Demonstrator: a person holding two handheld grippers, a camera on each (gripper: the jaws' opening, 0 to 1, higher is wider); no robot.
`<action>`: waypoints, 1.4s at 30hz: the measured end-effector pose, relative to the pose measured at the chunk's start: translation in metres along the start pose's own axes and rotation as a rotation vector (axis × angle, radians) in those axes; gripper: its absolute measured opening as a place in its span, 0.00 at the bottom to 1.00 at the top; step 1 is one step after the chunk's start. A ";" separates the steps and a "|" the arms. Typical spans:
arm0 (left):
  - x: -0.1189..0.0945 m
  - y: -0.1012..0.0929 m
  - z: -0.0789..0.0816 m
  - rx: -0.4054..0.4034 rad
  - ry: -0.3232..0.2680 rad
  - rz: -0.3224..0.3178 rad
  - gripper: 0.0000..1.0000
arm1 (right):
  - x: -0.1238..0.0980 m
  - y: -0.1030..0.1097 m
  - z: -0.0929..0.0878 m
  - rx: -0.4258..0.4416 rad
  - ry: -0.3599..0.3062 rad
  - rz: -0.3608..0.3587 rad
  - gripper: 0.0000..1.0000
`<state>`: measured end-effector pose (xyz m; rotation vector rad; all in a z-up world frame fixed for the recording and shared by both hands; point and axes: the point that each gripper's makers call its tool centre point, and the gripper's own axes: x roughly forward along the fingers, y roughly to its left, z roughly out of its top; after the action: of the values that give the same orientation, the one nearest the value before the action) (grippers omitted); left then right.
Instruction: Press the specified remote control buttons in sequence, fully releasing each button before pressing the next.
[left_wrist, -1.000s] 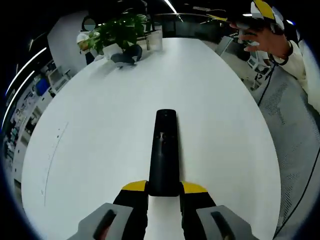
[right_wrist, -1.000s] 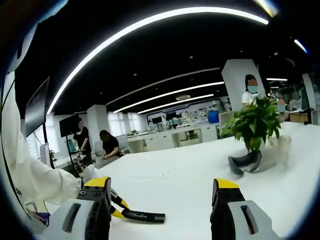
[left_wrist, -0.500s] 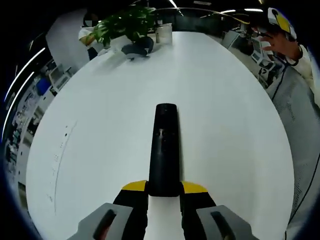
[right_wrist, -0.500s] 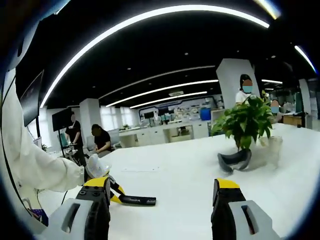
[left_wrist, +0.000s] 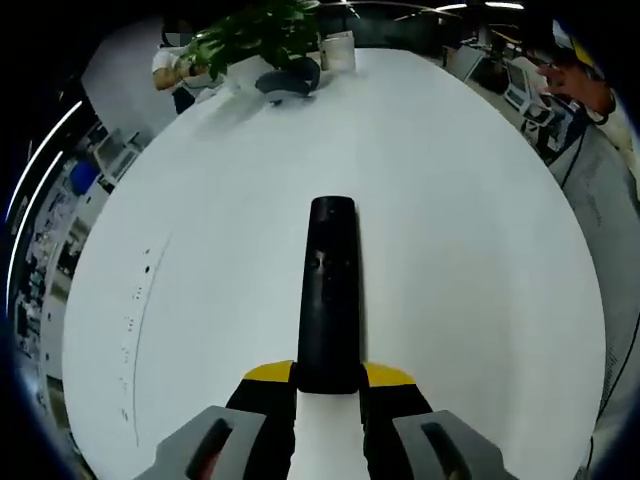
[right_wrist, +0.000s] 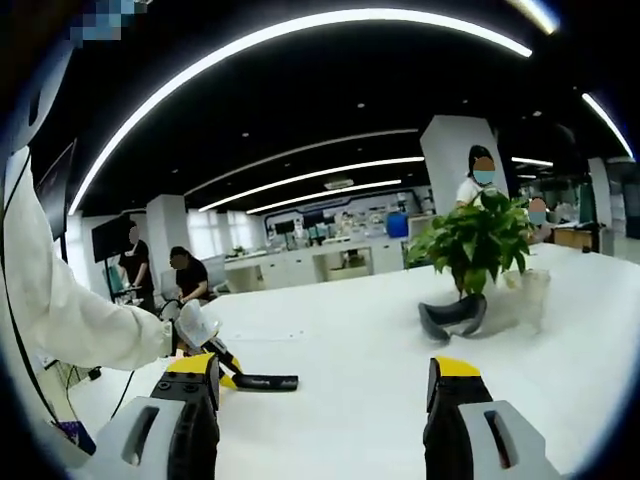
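A long black remote control (left_wrist: 328, 290) points away from me over the white table (left_wrist: 200, 260), its near end clamped between the yellow-tipped jaws of my left gripper (left_wrist: 328, 376). In the right gripper view the same remote (right_wrist: 262, 382) shows from the side at lower left, held by the left gripper (right_wrist: 225, 368) with a white-sleeved arm behind it. My right gripper (right_wrist: 325, 385) is open, its jaws wide apart with nothing between them, well to the right of the remote and above the table.
A potted green plant (right_wrist: 475, 245), a dark curved object (right_wrist: 452, 316) and a clear cup (right_wrist: 533, 290) stand at the table's far end. People stand and sit in the office behind. A hand (left_wrist: 575, 80) shows past the table's right edge.
Both views have shifted slightly with the hands. The remote stays clamped in the left gripper; the right gripper stays open and sits a little farther from the remote.
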<state>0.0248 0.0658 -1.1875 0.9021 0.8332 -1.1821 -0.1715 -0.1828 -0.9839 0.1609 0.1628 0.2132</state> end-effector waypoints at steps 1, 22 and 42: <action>0.000 0.003 0.000 0.001 0.003 0.000 0.22 | 0.000 -0.001 0.000 0.000 -0.001 -0.003 0.85; 0.005 0.023 0.001 0.047 0.060 -0.060 0.22 | 0.006 0.002 -0.013 0.001 0.045 -0.002 0.83; -0.030 0.016 0.008 -0.402 -0.197 0.175 0.68 | -0.001 0.011 0.012 -0.002 -0.028 0.007 0.86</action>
<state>0.0354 0.0728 -1.1553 0.5085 0.7777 -0.8919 -0.1725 -0.1739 -0.9703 0.1629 0.1338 0.2184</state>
